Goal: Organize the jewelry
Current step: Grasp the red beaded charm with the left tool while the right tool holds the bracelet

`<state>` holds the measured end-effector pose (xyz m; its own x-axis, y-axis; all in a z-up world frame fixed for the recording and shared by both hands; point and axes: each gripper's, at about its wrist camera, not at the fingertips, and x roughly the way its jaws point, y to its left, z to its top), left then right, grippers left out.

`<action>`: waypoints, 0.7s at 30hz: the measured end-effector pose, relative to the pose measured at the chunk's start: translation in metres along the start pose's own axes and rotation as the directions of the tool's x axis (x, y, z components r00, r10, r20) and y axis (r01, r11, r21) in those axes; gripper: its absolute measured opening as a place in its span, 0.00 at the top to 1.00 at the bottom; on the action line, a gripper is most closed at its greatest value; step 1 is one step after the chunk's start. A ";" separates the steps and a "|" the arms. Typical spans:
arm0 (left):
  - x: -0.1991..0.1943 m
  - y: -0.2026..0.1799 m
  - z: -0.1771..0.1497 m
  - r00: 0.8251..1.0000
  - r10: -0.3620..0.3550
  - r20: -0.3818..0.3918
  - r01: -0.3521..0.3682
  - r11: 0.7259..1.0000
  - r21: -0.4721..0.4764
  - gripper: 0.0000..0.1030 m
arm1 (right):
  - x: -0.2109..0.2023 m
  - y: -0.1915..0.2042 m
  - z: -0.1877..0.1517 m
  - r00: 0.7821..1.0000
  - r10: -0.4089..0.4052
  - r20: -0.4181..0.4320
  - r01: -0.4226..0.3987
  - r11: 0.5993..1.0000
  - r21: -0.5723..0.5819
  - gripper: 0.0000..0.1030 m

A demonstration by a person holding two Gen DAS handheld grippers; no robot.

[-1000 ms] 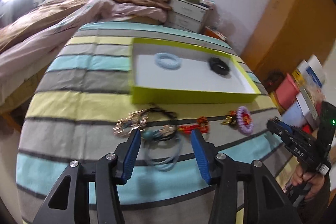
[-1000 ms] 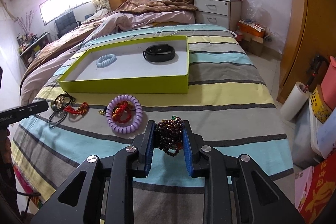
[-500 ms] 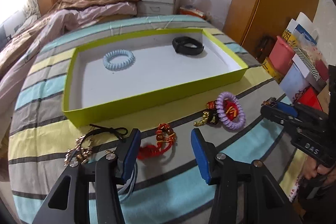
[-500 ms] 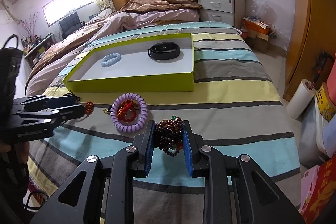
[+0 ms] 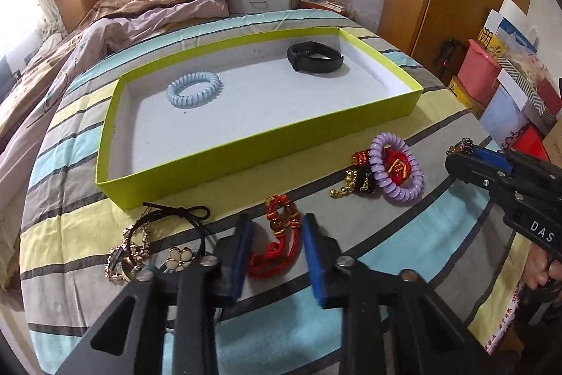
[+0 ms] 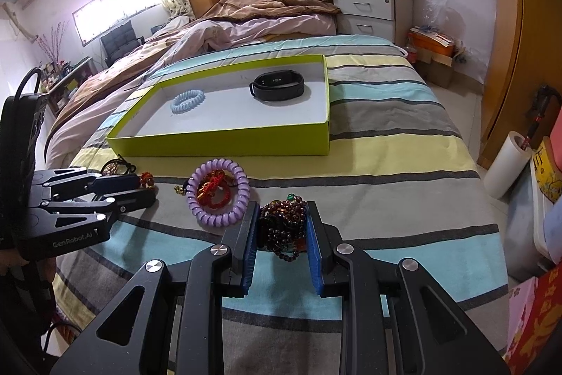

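Observation:
A lime-green box (image 5: 246, 157) (image 6: 224, 143) lies on the striped bed and holds a light-blue coil band (image 5: 194, 85) and a black wristband (image 5: 314, 57). My left gripper (image 5: 275, 250) is open, its jaws on either side of a red cord bracelet (image 5: 281, 241). My right gripper (image 6: 281, 234) is shut on a dark beaded bracelet (image 6: 282, 225) and also shows at the right of the left wrist view (image 5: 491, 171). A purple coil band (image 5: 397, 169) (image 6: 217, 195) holding a red charm lies in front of the box.
A gold chain, a flower hair tie (image 5: 179, 257) and a black cord (image 5: 175, 213) lie left of my left gripper. A gold-and-black trinket (image 5: 354, 181) lies beside the purple band. Boxes (image 5: 509, 83) stand off the bed's right edge. A rumpled quilt (image 6: 228, 27) lies behind.
My left gripper has swung right and lower, from the hair ties to around the red cord bracelet. My right gripper keeps hold of the beaded bracelet, hardly moving.

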<state>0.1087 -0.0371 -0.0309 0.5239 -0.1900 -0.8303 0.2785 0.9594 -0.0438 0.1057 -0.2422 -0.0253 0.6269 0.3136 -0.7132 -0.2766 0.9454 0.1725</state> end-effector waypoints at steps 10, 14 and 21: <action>-0.005 0.008 -0.001 0.999 -0.022 0.029 0.024 0.999 -0.047 0.85 | 0.000 0.001 0.002 1.000 -0.006 0.003 0.006 1.000 0.000 0.75; -0.011 0.011 -0.001 0.998 -0.038 0.044 0.040 0.997 -0.064 0.85 | -0.002 0.001 0.004 1.000 -0.007 0.010 0.007 1.000 -0.002 0.75; -0.027 0.019 0.005 0.996 -0.037 0.084 0.044 0.995 -0.087 0.85 | -0.009 0.004 0.014 0.999 -0.008 0.033 0.008 1.000 -0.014 0.75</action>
<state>0.1034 -0.0149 -0.0064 0.5793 -0.2424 -0.7782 0.2304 0.9645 -0.1289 0.1094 -0.2396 -0.0090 0.6529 0.3091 -0.6915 -0.2818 0.9465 0.1571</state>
